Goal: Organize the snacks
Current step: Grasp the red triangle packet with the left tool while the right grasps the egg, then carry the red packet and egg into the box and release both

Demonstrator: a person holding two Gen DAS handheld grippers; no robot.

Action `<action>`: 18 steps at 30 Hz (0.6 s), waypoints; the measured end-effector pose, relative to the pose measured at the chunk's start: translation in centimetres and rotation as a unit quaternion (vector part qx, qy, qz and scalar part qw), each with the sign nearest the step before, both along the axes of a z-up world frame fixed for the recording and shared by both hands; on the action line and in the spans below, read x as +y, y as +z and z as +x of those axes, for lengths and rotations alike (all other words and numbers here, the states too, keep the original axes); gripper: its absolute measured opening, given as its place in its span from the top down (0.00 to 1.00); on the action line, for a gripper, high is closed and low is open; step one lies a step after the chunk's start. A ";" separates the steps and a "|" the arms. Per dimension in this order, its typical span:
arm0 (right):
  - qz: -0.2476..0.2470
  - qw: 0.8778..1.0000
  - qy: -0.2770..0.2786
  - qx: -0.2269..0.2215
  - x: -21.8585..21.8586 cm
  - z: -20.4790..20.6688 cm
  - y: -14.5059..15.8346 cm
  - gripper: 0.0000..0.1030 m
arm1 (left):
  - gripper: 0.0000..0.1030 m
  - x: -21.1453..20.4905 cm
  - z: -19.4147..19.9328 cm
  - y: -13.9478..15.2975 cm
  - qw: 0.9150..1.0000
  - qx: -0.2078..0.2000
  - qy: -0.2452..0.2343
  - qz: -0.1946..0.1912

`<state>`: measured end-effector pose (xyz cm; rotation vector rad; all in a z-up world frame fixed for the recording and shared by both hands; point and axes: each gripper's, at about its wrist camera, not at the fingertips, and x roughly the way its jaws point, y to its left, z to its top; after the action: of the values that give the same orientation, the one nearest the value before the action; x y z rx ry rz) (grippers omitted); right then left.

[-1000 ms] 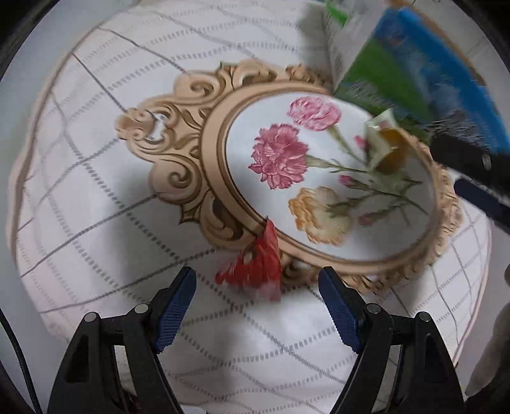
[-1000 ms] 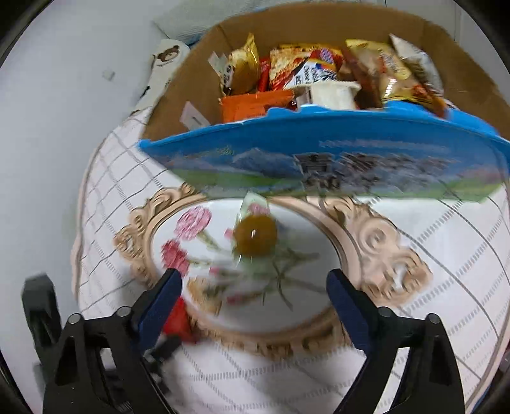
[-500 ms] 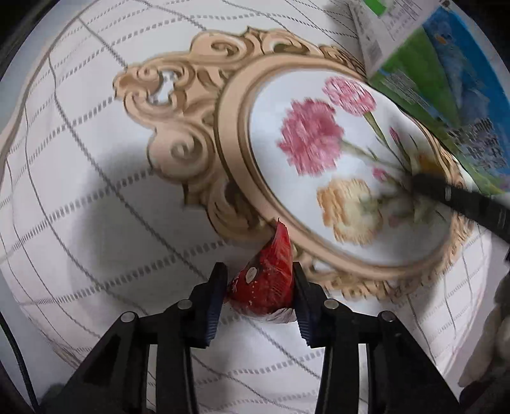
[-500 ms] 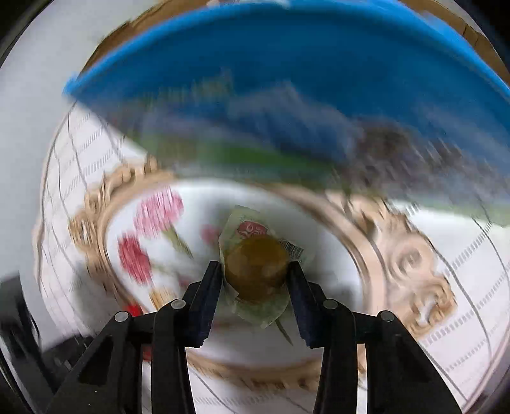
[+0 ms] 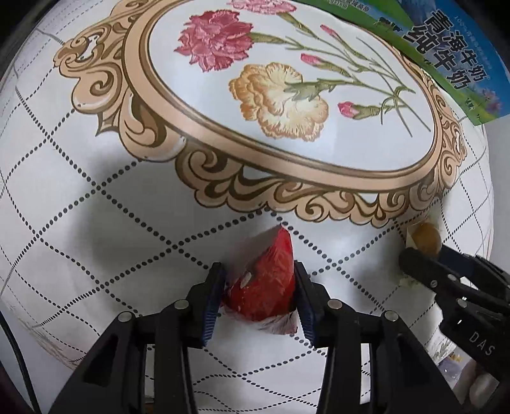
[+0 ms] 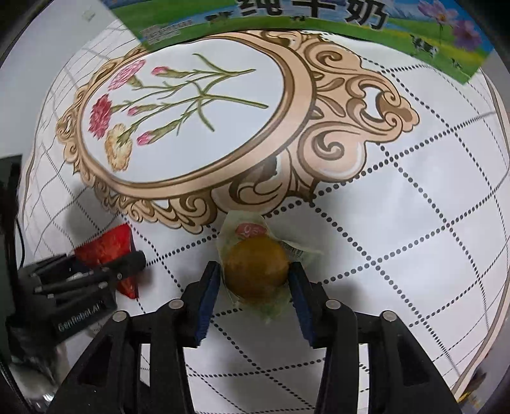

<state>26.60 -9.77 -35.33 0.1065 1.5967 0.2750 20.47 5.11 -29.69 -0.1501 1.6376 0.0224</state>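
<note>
My left gripper (image 5: 258, 291) is shut on a red snack packet (image 5: 264, 280) and holds it over the white dotted tablecloth (image 5: 95, 207). My right gripper (image 6: 255, 296) is shut on a round brown pastry in a clear green-printed wrapper (image 6: 256, 270). In the left wrist view the right gripper (image 5: 424, 254) shows at the right edge with the pastry (image 5: 425, 240). In the right wrist view the left gripper (image 6: 105, 270) shows at the left with the red packet (image 6: 105, 246).
The blue and green milk carton box (image 5: 446, 54) stands at the far side of the table; it also shows in the right wrist view (image 6: 287, 19). A printed oval flower frame (image 5: 287, 95) fills the cloth's middle. The table edge runs along the left.
Both grippers closed on their snacks, the left on the red packet and the right on the pastry. Both then pulled back from the box toward the table's near side.
</note>
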 end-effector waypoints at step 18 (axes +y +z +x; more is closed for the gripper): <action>0.034 0.995 -0.024 -0.086 -4.0 -0.9 7.0 0.56 | 0.68 -6.4 2.7 11.3 0.994 -0.089 -0.050 -0.048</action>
<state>25.72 -13.75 -28.33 0.1697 1.4132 0.2931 23.21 -1.28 -18.39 -0.1382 1.4676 -0.1428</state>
